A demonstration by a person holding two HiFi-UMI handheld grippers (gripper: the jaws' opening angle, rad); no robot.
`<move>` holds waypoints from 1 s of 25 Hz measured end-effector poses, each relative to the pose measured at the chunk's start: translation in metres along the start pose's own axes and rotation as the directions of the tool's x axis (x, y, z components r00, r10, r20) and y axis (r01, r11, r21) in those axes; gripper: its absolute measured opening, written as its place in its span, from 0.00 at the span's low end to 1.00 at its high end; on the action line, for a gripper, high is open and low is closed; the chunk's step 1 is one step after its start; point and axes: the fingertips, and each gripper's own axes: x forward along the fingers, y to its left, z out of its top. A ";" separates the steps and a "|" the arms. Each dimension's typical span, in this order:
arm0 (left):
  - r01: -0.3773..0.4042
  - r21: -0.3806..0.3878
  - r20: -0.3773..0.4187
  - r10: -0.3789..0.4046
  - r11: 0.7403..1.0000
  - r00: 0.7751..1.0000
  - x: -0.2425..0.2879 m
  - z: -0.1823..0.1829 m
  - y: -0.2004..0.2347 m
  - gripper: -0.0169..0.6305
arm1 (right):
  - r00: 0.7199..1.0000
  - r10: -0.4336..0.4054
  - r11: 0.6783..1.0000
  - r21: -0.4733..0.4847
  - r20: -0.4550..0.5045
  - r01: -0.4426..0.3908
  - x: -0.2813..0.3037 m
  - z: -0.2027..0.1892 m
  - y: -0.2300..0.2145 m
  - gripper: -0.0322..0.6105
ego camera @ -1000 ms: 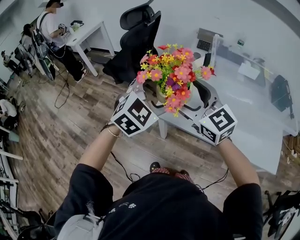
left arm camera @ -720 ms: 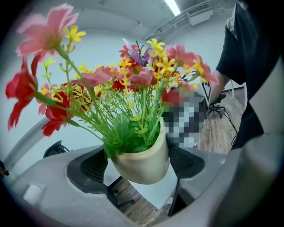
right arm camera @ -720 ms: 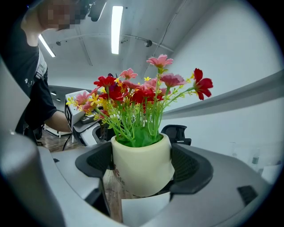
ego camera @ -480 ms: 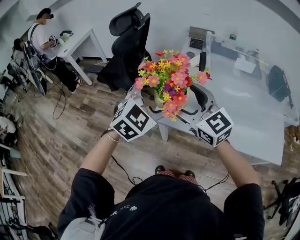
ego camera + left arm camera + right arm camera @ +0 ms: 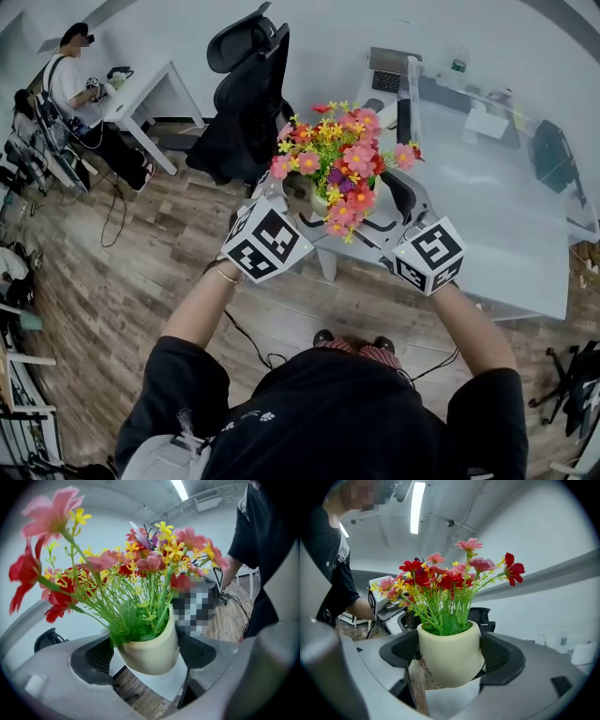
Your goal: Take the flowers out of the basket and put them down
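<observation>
A cream pot (image 5: 317, 199) full of pink, red and yellow flowers (image 5: 343, 161) hangs in the air in front of me, over the near corner of a white table (image 5: 506, 234). My left gripper (image 5: 292, 192) and my right gripper (image 5: 386, 202) clamp it from opposite sides. In the left gripper view the pot (image 5: 151, 651) sits tilted between the dark pads (image 5: 96, 658), and the left gripper (image 5: 147, 657) is shut on it. In the right gripper view the pot (image 5: 450, 657) stands upright between the pads (image 5: 501, 657), with the right gripper (image 5: 450, 660) shut on it. No basket is in view.
A black office chair (image 5: 246, 103) stands behind the flowers on the wood floor. A laptop (image 5: 394, 71) and small items lie on the far part of the table. A person (image 5: 73, 82) sits at a white desk (image 5: 141, 89) at the far left. Cables cross the floor.
Both grippers keep their hold on the pot. The room behind it has slid left and up in the head view, while the pot stays at much the same place.
</observation>
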 end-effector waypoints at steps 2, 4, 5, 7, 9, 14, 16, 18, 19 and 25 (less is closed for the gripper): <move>0.009 -0.002 0.007 -0.009 1.000 1.000 0.001 -0.002 0.001 0.71 | 1.000 -0.007 1.000 0.004 -0.007 0.007 0.002 -0.002 -0.001 0.70; 0.015 -0.004 0.013 -0.014 1.000 1.000 0.003 -0.004 0.003 0.71 | 1.000 -0.013 1.000 0.005 -0.011 0.013 0.004 -0.003 -0.002 0.70; 0.018 -0.006 0.015 -0.018 1.000 1.000 0.004 -0.005 0.003 0.71 | 1.000 -0.017 1.000 0.006 -0.013 0.017 0.005 -0.004 -0.002 0.70; 0.029 -0.007 0.019 -0.029 1.000 0.999 0.004 -0.006 0.002 0.71 | 1.000 -0.024 1.000 0.009 -0.015 0.024 0.005 -0.006 -0.002 0.70; 0.040 -0.006 0.021 -0.040 0.999 0.999 0.003 -0.009 0.003 0.71 | 0.999 -0.031 0.999 0.014 -0.017 0.032 0.007 -0.006 0.000 0.70; 0.059 -0.010 0.027 -0.059 0.998 0.998 0.005 -0.012 0.008 0.71 | 0.999 -0.044 0.999 0.024 -0.024 0.045 0.012 -0.007 -0.003 0.70; 0.064 -0.014 0.021 -0.064 0.998 0.998 0.009 -0.011 0.004 0.71 | 0.999 -0.043 0.999 0.031 -0.027 0.044 0.008 -0.010 -0.005 0.70; 0.062 -0.017 0.007 -0.062 0.998 0.998 0.012 -0.010 0.000 0.71 | 0.999 -0.038 0.999 0.037 -0.026 0.039 0.003 -0.013 -0.007 0.70; 0.059 -0.017 0.004 -0.059 0.998 0.998 0.014 -0.008 -0.002 0.71 | 0.999 -0.034 0.999 0.040 -0.024 0.035 0.000 -0.014 -0.009 0.70; 0.037 -0.035 -0.007 -0.038 0.999 0.999 0.023 0.000 -0.014 0.71 | 1.000 0.001 0.999 0.048 -0.010 0.000 -0.014 -0.018 -0.014 0.70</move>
